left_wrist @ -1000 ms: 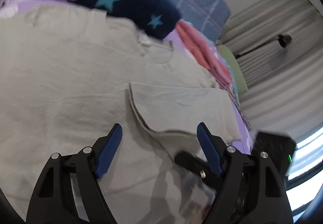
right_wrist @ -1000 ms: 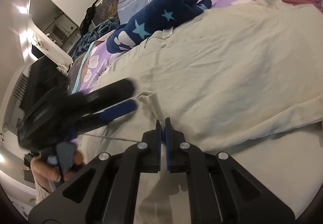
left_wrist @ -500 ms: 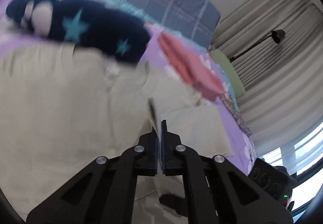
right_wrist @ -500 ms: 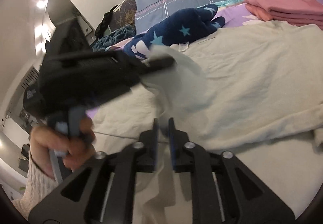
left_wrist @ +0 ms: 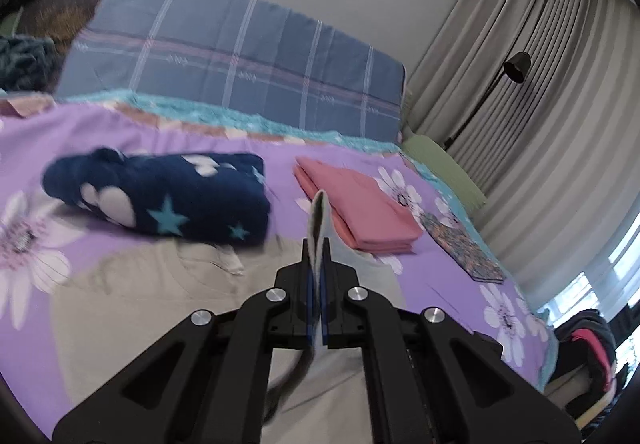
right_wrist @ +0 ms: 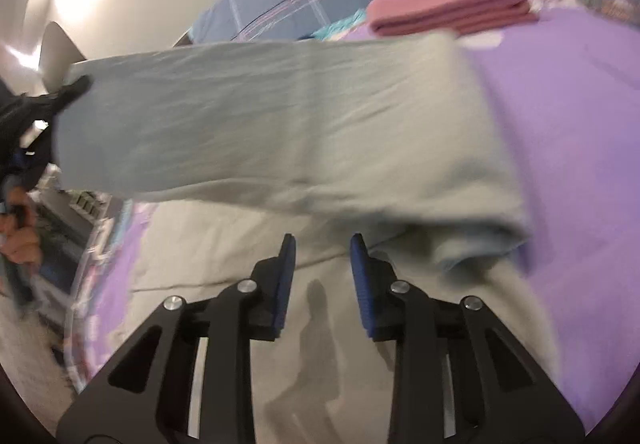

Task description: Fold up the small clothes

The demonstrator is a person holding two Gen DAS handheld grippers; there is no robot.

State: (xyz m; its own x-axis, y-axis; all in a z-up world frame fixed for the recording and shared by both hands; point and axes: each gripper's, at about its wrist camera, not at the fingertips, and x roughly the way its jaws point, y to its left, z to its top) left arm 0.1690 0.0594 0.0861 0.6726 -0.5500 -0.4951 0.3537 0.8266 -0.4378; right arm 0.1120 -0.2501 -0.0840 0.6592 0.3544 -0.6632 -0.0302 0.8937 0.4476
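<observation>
Left claw (left_wrist: 318, 264) clamped tight on the edge of the beige garment (right_wrist: 280, 131), pinched cloth poking up between the blue pads; sleeve lifted clear of the bed (left_wrist: 40, 256) and stretched out flat in the air, the rest of the garment spread on the purple floral sheet near the bed's front edge; right claw (right_wrist: 322, 276) partly parted, nothing between its pads, hovering just above the flat body of the garment under the raised flap. Seems to be mid-fold, carrying the sleeve across the body. To do it well: keep the lifted edge taut and level; carry across until it lines up with the body's far side; pin the fold line with the free claw, or grab the lower corner, so the cloth beneath doesn't drag; lay down gently, no bunching at the rolled end on the right. Long axis of the raised flap, in the right wrist view, runs left to right, held end at the left, turned-over end toward the pink folded pile (left_wrist: 356, 207); navy star blanket (left_wrist: 160, 199) lying beyond, toward the headboard end.
</observation>
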